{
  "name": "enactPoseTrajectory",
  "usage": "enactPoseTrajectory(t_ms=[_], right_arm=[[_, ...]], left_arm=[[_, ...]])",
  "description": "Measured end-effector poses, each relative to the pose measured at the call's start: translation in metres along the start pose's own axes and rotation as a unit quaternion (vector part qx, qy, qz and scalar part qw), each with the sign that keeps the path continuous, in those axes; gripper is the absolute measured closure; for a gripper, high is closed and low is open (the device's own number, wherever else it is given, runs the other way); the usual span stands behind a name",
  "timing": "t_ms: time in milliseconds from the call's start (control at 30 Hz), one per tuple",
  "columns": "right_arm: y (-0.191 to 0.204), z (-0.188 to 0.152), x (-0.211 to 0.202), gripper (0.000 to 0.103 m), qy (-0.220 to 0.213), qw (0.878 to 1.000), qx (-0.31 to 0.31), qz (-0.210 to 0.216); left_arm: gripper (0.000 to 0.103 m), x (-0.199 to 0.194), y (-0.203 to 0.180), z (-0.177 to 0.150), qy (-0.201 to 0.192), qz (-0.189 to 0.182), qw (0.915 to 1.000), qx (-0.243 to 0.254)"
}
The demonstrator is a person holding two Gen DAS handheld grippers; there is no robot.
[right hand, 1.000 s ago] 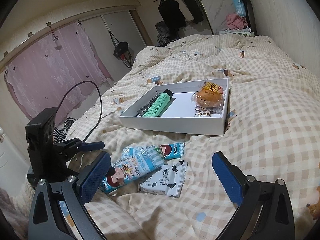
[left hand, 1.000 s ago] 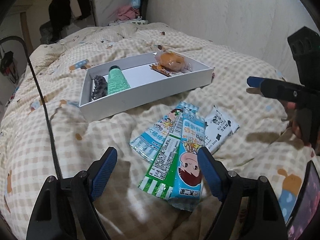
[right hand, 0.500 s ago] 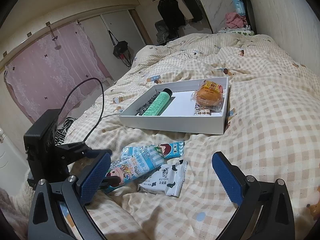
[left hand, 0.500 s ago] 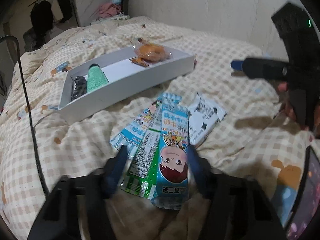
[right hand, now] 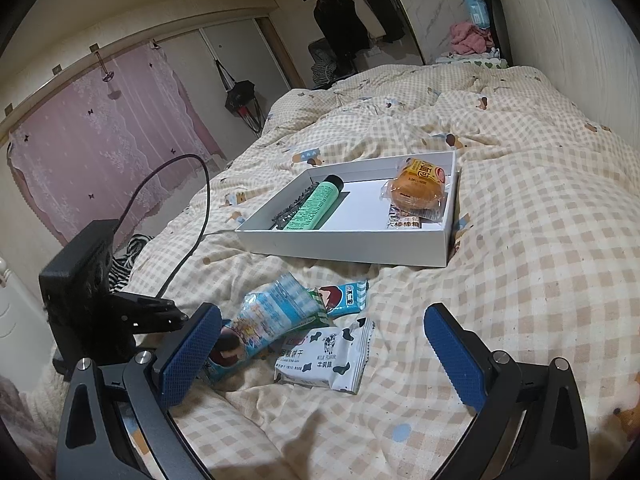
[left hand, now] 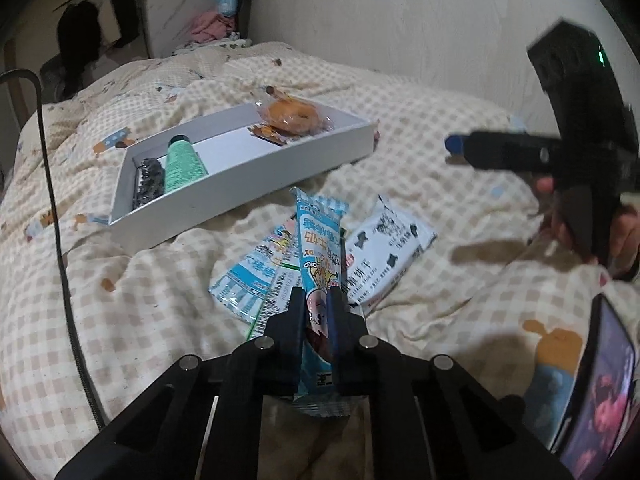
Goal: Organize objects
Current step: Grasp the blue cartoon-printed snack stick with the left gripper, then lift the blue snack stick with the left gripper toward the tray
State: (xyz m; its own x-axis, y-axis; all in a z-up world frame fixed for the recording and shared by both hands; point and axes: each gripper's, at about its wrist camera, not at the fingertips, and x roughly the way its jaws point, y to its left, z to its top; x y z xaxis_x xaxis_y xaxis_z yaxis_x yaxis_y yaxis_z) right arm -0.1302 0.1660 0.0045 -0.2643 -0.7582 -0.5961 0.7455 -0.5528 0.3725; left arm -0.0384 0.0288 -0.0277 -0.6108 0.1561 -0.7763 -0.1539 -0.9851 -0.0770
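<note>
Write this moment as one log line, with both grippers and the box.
left gripper: shut on blue snack packet | right gripper: open, empty | white box: on bed

snack packets (right hand: 320, 332) lie on the bed (right hand: 540, 280) before the box (right hand: 348, 242); a tube (right hand: 316, 202) lies inside.

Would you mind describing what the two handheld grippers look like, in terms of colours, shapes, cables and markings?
Both are matte black, two-fingered tools with angular linkage arms and silver pivot bolts. The right gripper has fingers faced with blue, cross-hatched textured pads. The left gripper carries a boxy black camera block with a black cable looping away from it. The right one's block shows a small green light.
</note>
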Motion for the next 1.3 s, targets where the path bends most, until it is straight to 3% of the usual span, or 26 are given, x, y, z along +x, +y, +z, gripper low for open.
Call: enactPoseTrajectory(t_ms=[300, 467, 567, 633, 700, 767, 867, 1067, 1300], right_arm=[[0.0, 0.0, 0.0, 0.001, 0.0, 1.0, 0.001, 0.0], [-0.001, 0.0, 0.0, 0.001, 0.001, 1.0, 0.001, 0.0], [-0.001, 0.0, 0.0, 0.001, 0.001, 1.0, 0.001, 0.0], [-0.001, 0.0, 0.0, 0.001, 0.001, 1.0, 0.002, 0.0], [-0.001, -0.001, 0.0, 0.001, 0.002, 1.0, 0.002, -0.001], [-0.001, -0.001, 0.001, 0.001, 0.002, 1.0, 0.002, -0.001], [-0.001, -0.001, 0.001, 0.001, 0.002, 1.0, 0.003, -0.001], [-0.001, 0.0, 0.0, 0.001, 0.002, 1.0, 0.003, -0.001], [-0.001, 0.0, 0.0, 0.001, 0.002, 1.0, 0.003, -0.001]], left_arm=[[0.091, -0.008, 0.029, 0.0, -0.019, 0.0, 0.9969, -0.077], [0.09, -0.008, 0.048, -0.002, -0.013, 0.033, 0.9908, -0.131], [0.087, -0.006, 0.049, -0.003, -0.006, 0.044, 0.9902, -0.132], [0.075, -0.006, 0.044, -0.002, -0.004, 0.053, 0.9914, -0.12], [0.053, -0.004, 0.038, -0.002, 0.001, 0.052, 0.9935, -0.101], [0.048, 0.0, 0.028, 0.0, 0.008, 0.066, 0.9947, -0.078], [0.048, 0.007, 0.018, 0.0, 0.024, 0.096, 0.9937, -0.053], [0.048, 0.01, 0.027, -0.001, 0.034, 0.084, 0.9931, -0.074], [0.07, 0.016, 0.021, -0.001, 0.05, 0.089, 0.993, -0.06]])
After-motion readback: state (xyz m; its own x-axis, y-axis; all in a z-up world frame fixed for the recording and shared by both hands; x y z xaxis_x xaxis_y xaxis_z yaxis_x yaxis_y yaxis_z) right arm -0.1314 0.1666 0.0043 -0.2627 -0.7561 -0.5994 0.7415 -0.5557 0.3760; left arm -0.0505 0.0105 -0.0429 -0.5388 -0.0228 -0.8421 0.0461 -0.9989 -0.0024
